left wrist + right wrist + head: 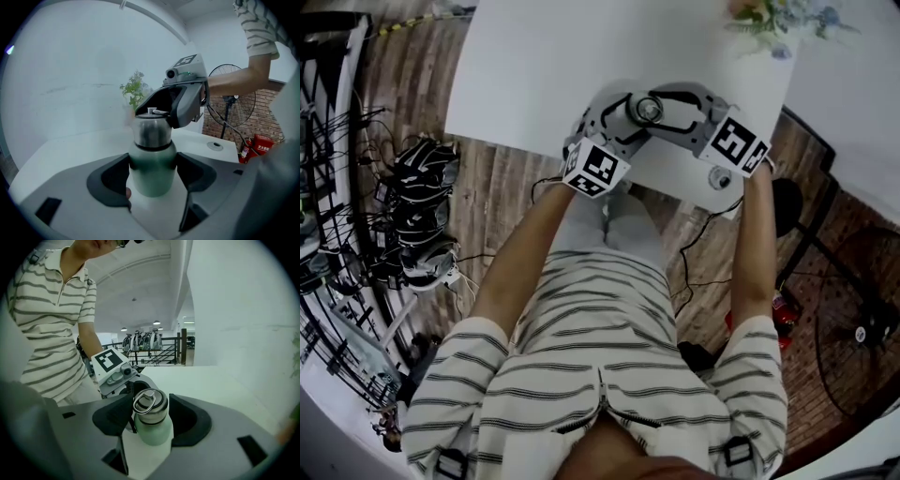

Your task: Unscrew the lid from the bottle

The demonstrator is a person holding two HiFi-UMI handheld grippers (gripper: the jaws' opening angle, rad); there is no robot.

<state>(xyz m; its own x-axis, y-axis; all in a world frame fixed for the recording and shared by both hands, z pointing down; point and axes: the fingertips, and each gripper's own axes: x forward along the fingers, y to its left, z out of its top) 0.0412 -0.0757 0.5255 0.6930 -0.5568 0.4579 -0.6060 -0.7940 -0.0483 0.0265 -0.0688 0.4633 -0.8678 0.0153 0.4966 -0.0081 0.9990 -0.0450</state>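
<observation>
Overhead, in the head view, the bottle [649, 110] is standing upright on the white worktop [534, 66], close to the edge nearest the person. Both claws are meeting at it: the left claw [628, 120] is sitting at the bottle's left and the right claw [673, 105] at its right. A plant [778, 19] is standing well beyond the bottle, toward the far right corner.

Next, in the left gripper view, the left claw [153, 171] is gripping the bottle's green body, with one dark pad pressing on each side, below the steel lid [151, 131]. The lid is sitting on the bottle's neck. The right claw is hanging over the lid from the bottle's right. The plant is showing behind the bottle. A fan [232, 101] and a red fire extinguisher [247, 147] are standing far to the bottle's right, off the worktop.

Lastly, in the right gripper view, the right claw [151, 416] is clamping the lid, its pads touching the steel on both sides just above the pale green body. A ring handle [144, 402] is lying tilted on top of the lid. The left claw is showing just behind the bottle, its marker cube [108, 359] facing the camera. The person's striped shirt [51, 310] is filling the space to the bottle's left.
</observation>
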